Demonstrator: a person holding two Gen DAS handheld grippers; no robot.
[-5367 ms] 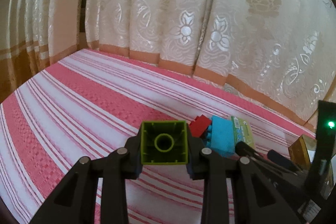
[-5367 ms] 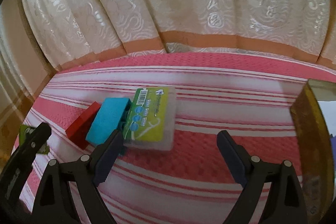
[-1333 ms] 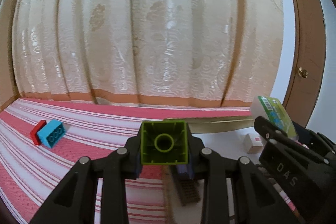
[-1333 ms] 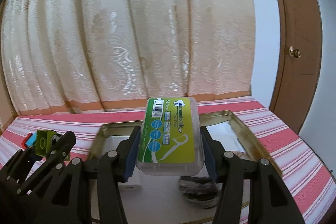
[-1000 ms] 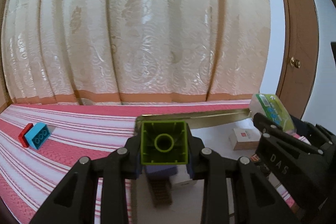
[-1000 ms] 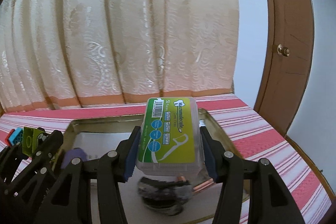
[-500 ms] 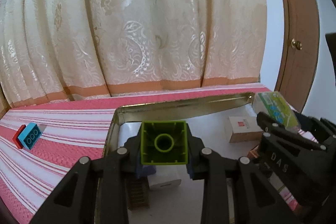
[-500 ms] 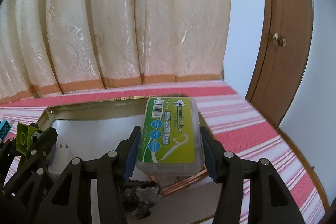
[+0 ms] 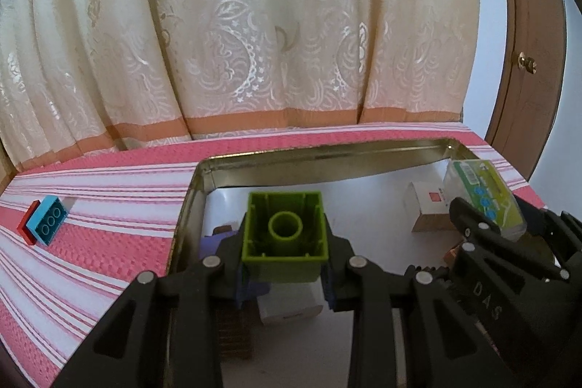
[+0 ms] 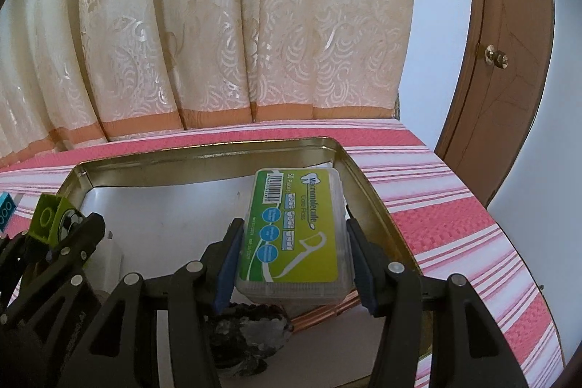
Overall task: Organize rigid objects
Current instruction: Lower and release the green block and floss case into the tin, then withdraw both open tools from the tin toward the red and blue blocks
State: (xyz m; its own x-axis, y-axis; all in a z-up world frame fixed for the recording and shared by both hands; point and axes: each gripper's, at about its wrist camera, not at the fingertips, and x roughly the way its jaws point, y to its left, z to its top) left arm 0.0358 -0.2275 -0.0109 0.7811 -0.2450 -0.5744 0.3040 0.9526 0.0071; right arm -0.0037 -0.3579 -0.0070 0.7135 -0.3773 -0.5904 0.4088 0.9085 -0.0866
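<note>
**While Both Loads Hang Over the Tray: Handling Notes**

While clamped across its side walls, the green building block [image 9: 284, 235] sits hollow side toward the camera in the left gripper [image 9: 284, 264]. It looks light, stiff and smooth; flat opposite walls are the proper hold, and a skewed pinch could let it slip.

The floss-pick box [image 10: 294, 235] is held across its long edges by the right gripper [image 10: 293, 264]. Its clear plastic shell likely flexes, so moderate pressure is advised.

Below and ahead of both grippers lies the metal tray [image 9: 327, 157], holding a small white carton [image 9: 425, 210] and other items. Far left of the left gripper, a blue brick [image 9: 49, 220] and red brick [image 9: 26, 224] rest on the striped cloth [image 9: 109, 191].
</note>
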